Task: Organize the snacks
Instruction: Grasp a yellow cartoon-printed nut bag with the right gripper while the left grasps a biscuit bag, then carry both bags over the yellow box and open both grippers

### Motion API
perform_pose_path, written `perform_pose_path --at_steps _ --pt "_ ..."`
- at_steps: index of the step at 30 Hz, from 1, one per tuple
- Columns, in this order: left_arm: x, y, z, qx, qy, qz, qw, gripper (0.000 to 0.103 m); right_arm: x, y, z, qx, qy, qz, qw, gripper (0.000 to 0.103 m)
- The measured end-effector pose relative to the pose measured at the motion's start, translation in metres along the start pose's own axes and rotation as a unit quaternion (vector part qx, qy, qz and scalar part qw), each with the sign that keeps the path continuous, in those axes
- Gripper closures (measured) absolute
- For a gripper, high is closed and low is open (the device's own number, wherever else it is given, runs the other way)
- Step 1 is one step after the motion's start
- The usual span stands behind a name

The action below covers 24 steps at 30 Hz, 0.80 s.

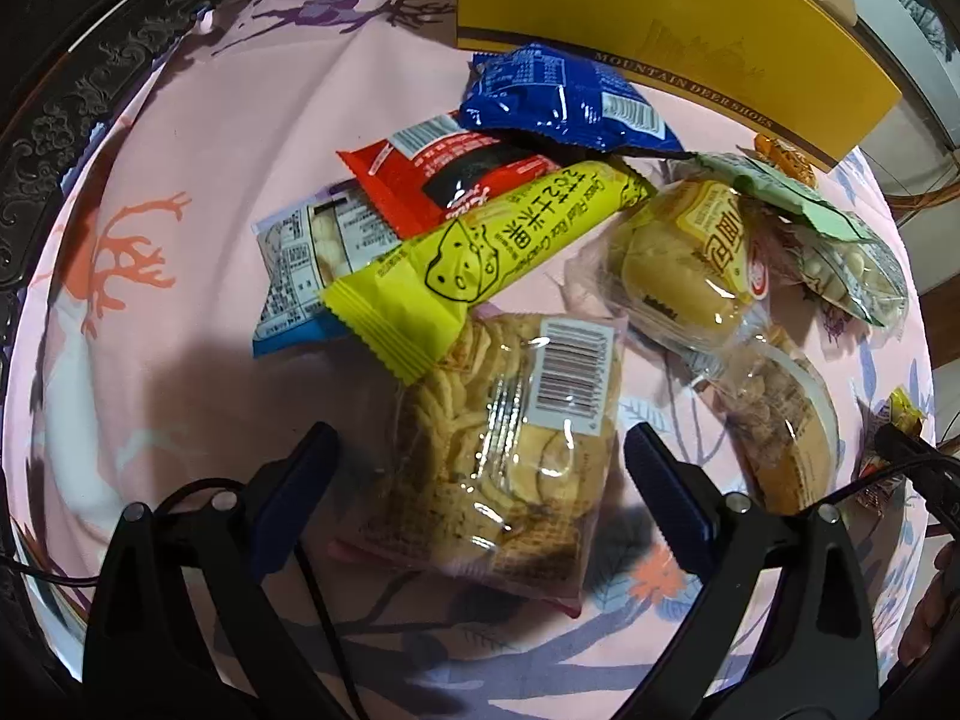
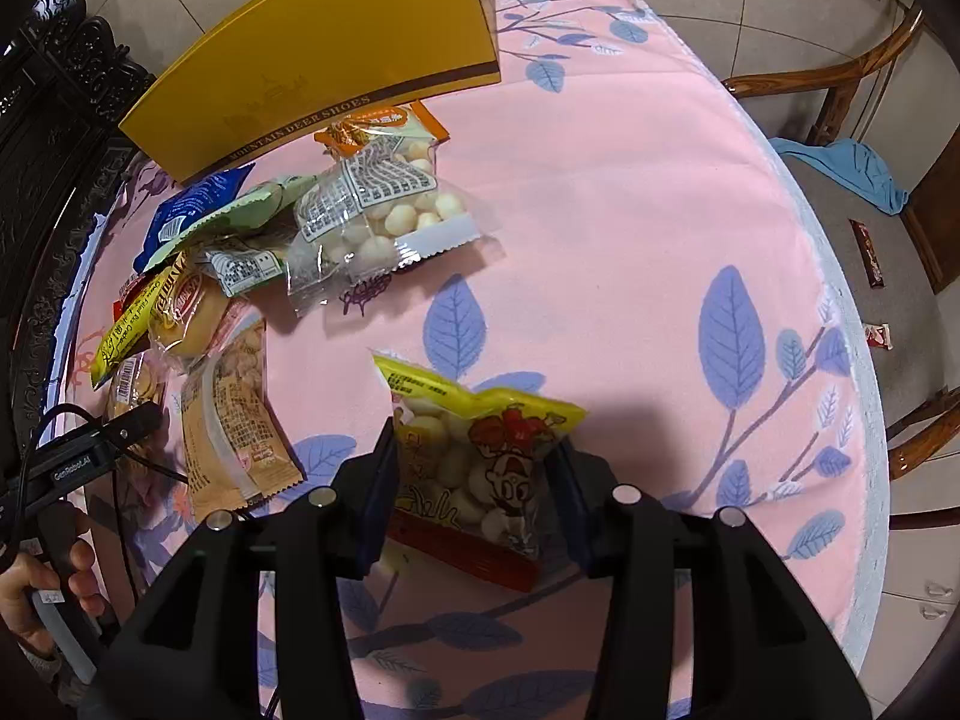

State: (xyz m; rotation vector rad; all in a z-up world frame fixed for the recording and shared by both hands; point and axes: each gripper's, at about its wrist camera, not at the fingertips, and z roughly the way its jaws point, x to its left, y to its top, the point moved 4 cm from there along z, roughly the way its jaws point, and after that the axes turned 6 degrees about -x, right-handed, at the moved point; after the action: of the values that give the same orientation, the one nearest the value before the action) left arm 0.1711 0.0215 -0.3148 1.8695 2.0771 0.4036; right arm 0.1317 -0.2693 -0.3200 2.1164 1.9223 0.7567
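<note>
Snacks heaped on pink leaf-print tablecloth [image 2: 630, 192], near yellow cardboard box [image 2: 336, 54]. Left gripper [image 1: 480, 468] wide, straddling clear crinkly biscuit packet [image 1: 510, 450], pads not yet touching; packet's long axis runs near-to-far. Right gripper [image 2: 474, 468] clamps yellow-topped puff bag [image 2: 480, 456], right of heap.

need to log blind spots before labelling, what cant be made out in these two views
- Yellow box: its top is cut off by the left wrist view's edge, so its inside is unseen.
- Blue-edged packet: the front lies under the red packet and yellow rice cracker packet.
- Small wrappers on the chair: too small to read, right wrist view.
- Left gripper: contact with the noodle snack bag is unclear.
</note>
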Motion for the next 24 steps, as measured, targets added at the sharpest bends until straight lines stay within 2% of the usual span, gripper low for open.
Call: perform_pose_path --at_steps 9,14,15,16,18,21,24 --pt "-0.006 -0.002 0.008 -0.002 0.017 0.029 0.9994 0.002 0.001 0.001 0.000 -0.001 -0.002 -0.002 1.000 0.056" --pt "-0.005 -0.004 0.006 -0.012 0.012 0.033 0.9993 0.004 0.001 0.001 0.001 -0.001 -0.003 -0.004 1.000 0.056" --pt "-0.005 -0.004 0.005 -0.015 0.012 0.034 0.9992 0.010 0.001 0.001 0.001 -0.001 -0.003 -0.005 1.000 0.056" --pt "-0.005 -0.003 0.002 -0.023 0.011 0.035 0.9990 0.023 0.002 0.001 0.001 -0.002 -0.004 -0.005 1.000 0.056" --pt "-0.008 -0.004 -0.005 -0.031 0.006 0.040 0.9987 0.037 0.001 0.001 0.001 -0.002 -0.004 -0.006 1.000 0.056" --pt "-0.008 -0.006 -0.013 -0.033 -0.017 0.025 0.9990 0.044 0.001 0.001 0.001 -0.001 -0.005 -0.007 1.000 0.056" --pt "-0.013 -0.011 -0.028 -0.043 -0.038 0.028 0.9979 0.045 0.001 0.001 0.000 -0.002 -0.004 -0.005 1.000 0.056"
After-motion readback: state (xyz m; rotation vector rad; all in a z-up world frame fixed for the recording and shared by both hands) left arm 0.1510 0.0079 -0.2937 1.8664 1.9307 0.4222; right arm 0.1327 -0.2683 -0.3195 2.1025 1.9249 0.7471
